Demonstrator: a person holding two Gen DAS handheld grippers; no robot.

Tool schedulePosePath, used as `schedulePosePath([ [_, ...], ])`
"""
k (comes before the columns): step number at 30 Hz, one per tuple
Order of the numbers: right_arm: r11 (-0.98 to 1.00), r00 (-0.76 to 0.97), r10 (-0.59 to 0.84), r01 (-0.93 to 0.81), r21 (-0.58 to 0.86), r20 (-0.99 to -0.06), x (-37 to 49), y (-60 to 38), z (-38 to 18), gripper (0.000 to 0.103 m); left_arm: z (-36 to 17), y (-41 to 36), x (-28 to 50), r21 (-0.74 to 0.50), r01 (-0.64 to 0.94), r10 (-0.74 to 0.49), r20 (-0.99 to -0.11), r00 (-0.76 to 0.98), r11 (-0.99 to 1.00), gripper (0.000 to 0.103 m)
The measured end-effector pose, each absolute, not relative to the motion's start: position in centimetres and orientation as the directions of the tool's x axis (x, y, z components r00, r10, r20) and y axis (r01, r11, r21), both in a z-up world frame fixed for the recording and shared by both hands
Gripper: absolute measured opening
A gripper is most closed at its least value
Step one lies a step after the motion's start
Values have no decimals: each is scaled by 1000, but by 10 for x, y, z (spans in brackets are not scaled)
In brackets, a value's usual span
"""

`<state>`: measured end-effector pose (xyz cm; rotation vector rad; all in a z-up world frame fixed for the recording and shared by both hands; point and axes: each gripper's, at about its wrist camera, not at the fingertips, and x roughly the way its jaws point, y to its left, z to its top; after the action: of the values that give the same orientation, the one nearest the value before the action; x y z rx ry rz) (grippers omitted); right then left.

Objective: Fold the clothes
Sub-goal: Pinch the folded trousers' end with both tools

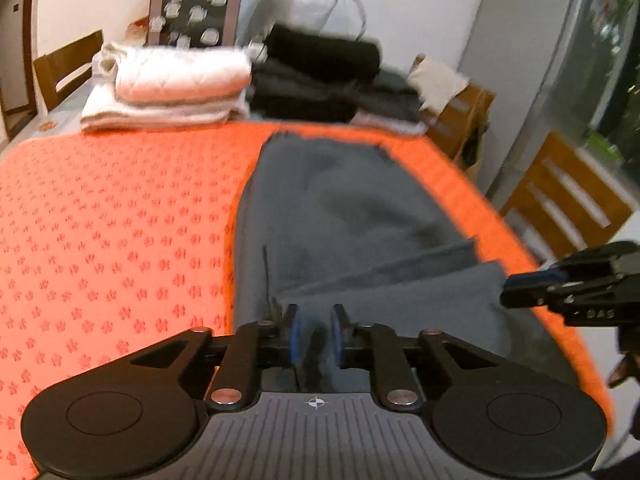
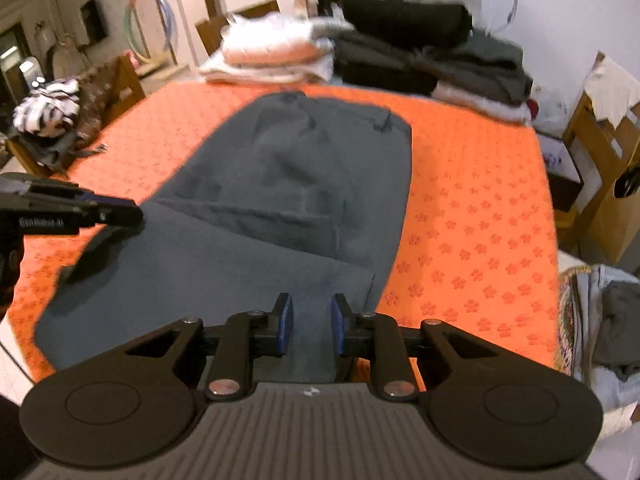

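Observation:
A dark grey garment [image 1: 340, 208] [image 2: 300, 168] lies lengthwise on the orange flower-patterned tablecloth [image 1: 120, 220] [image 2: 480, 200]. Its near end is doubled over the rest, with a fold edge running across it. My left gripper [image 1: 316, 328] is shut on a bunched fold at the near left edge; from the right wrist view, the left gripper [image 2: 124, 214] sits just above the cloth. My right gripper [image 2: 312, 320] is shut on the near right edge, grey fabric pinched between its blue pads [image 2: 285, 320]. The right gripper [image 1: 516, 290] shows at the garment's corner in the left wrist view.
Folded white laundry [image 1: 172, 84] and a dark folded stack [image 1: 320, 76] fill the table's far end. Wooden chairs stand at the right [image 1: 568, 196] and far left [image 1: 68, 64]. Another chair [image 2: 60, 112] holds loose clothes, and more clothing [image 2: 612, 320] is piled at the right.

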<state>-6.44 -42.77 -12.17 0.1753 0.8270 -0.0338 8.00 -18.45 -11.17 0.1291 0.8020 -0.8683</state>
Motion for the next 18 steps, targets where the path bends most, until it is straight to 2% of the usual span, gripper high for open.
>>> schedulePosePath([
  [3,984,686,68,75,164,-724,-90,-431,-109,29,-95,-159,71,-204,756,-655,-664,360,622,32],
  [7,981,666,119,38,192,-736,-118,-429,-109,36,-95,-126,53,-188,788,-636,-710,304,587,38],
  [14,971,625,181,11,240,-759,-146,-420,-127,38,-125,-108,18,-178,832,-574,-796,193,526,37],
  [18,959,625,200,34,282,-755,-143,-418,-136,38,-139,-114,16,-202,803,-571,-797,199,561,33],
])
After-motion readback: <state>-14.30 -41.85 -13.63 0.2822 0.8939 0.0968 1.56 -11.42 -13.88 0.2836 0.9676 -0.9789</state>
